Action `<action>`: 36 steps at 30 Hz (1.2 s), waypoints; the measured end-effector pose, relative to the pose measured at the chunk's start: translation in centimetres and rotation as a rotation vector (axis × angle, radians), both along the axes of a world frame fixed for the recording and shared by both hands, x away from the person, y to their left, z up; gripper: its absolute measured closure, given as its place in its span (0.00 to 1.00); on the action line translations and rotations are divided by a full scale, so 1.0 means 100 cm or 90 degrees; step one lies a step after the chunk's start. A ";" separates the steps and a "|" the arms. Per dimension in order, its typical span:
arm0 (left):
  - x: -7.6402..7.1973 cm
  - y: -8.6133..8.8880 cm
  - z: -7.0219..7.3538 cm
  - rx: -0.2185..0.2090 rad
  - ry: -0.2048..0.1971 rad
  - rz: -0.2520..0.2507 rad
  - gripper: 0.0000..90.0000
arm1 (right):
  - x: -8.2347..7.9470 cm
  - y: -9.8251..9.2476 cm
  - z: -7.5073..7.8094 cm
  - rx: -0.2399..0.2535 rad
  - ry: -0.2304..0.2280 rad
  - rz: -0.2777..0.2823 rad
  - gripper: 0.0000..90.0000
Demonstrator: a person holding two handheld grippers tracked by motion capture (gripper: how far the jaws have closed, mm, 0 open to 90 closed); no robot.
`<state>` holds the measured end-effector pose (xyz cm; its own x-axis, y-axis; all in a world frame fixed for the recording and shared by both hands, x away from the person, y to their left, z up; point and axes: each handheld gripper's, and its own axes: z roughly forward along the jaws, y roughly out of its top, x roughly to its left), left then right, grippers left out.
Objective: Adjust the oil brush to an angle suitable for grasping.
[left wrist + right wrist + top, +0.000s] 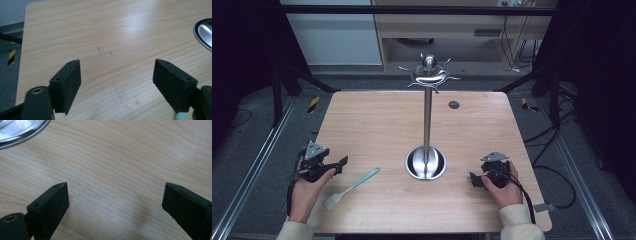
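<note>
A pale green spatula [352,186] lies flat on the wooden table [377,120], handle pointing up-right toward the steel stand. My left gripper [341,164] rests at the table's left front, just left of the spatula, its jaws open and empty [116,75]; a bit of the green handle [180,116] peeks under its right jaw. My right gripper [474,179] sits at the right front, to the right of the stand's base, open over bare wood [115,197].
A steel utensil stand [427,115] rises from a round dish base [426,163] at the table's middle front, with curved hooks [428,73] at the top. A small dark cap [454,104] sits far back. Cables trail off the right edge.
</note>
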<state>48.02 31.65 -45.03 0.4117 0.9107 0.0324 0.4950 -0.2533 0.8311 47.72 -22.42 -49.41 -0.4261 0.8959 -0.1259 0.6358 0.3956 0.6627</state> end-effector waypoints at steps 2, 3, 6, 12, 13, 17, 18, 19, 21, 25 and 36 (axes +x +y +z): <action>0.005 -0.006 0.005 0.008 0.007 -0.019 0.33 | 0.000 0.000 -0.001 0.000 0.002 0.001 0.09; 0.009 -0.011 0.006 0.008 0.019 -0.031 0.35 | 0.000 0.001 -0.001 0.000 0.002 0.000 0.09; 0.021 -0.025 0.007 0.056 0.067 -0.087 0.47 | 0.000 0.000 -0.002 -0.004 0.003 -0.002 0.09; 0.025 -0.044 -0.008 0.048 0.103 -0.140 0.78 | -0.001 0.001 -0.002 -0.007 0.004 -0.004 0.09; 0.024 -0.046 -0.009 0.069 0.107 -0.143 0.80 | -0.001 0.001 -0.002 -0.006 0.004 -0.002 0.09; 0.017 -0.051 -0.013 0.069 0.125 -0.153 0.94 | -0.001 0.002 -0.001 -0.005 0.002 -0.001 0.09; 0.016 -0.053 -0.014 0.079 0.127 -0.156 0.96 | -0.001 0.002 -0.001 -0.005 0.001 -0.001 0.09; 0.016 -0.054 -0.015 0.082 0.130 -0.158 0.97 | -0.001 0.002 -0.001 -0.005 0.001 0.000 0.09; 0.016 -0.054 -0.017 0.085 0.131 -0.161 0.99 | -0.001 0.002 0.000 -0.003 0.003 0.000 0.09; 0.016 -0.057 -0.022 0.083 0.144 -0.168 1.00 | -0.001 0.002 0.000 -0.003 0.002 0.001 0.09; 0.017 -0.063 -0.030 0.102 0.169 -0.197 1.00 | -0.001 0.002 0.000 -0.003 0.003 0.003 0.09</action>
<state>49.67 25.34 -48.05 0.6781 0.7347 0.0199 0.5658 -0.5392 0.6237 47.58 -22.19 -49.45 -0.4308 0.8934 -0.1275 0.6373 0.4012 0.6580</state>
